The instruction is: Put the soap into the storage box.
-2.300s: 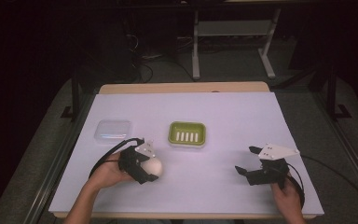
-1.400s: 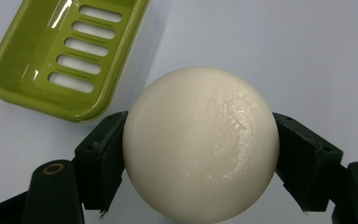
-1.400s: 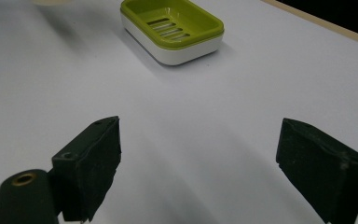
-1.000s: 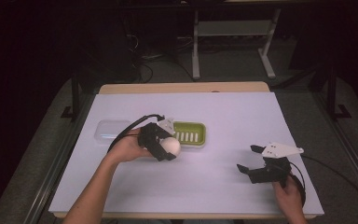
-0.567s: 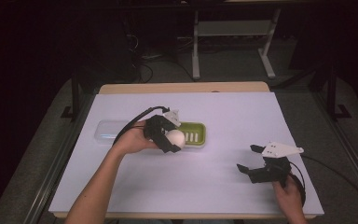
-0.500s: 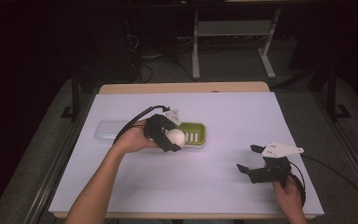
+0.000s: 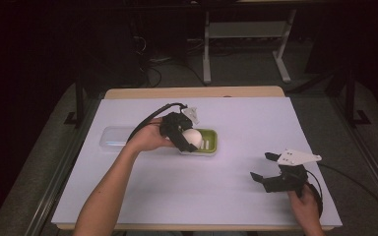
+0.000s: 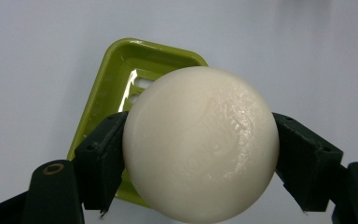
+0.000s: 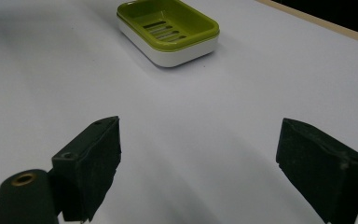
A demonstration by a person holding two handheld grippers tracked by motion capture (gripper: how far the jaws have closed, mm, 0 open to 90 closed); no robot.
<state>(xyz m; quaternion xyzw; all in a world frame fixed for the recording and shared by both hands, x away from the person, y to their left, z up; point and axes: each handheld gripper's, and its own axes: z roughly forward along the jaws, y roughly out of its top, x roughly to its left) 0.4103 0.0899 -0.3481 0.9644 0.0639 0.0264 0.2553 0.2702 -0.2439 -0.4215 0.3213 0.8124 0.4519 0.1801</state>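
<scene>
Over the green dish [image 7: 205,141], a white soap [image 7: 192,137] is sitting clamped between the left gripper's [image 7: 183,135] jaws. Left of the dish, a clear lid [image 7: 113,137] is lying. Near the table's [image 7: 187,187] right edge, the right gripper [image 7: 267,169] is hovering, jaws spread and gripping nothing.

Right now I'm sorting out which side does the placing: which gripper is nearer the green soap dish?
Left. The left gripper, shut on the white soap, hovers at the green soap dish. The right gripper sits open, well off near the table's front right.
</scene>
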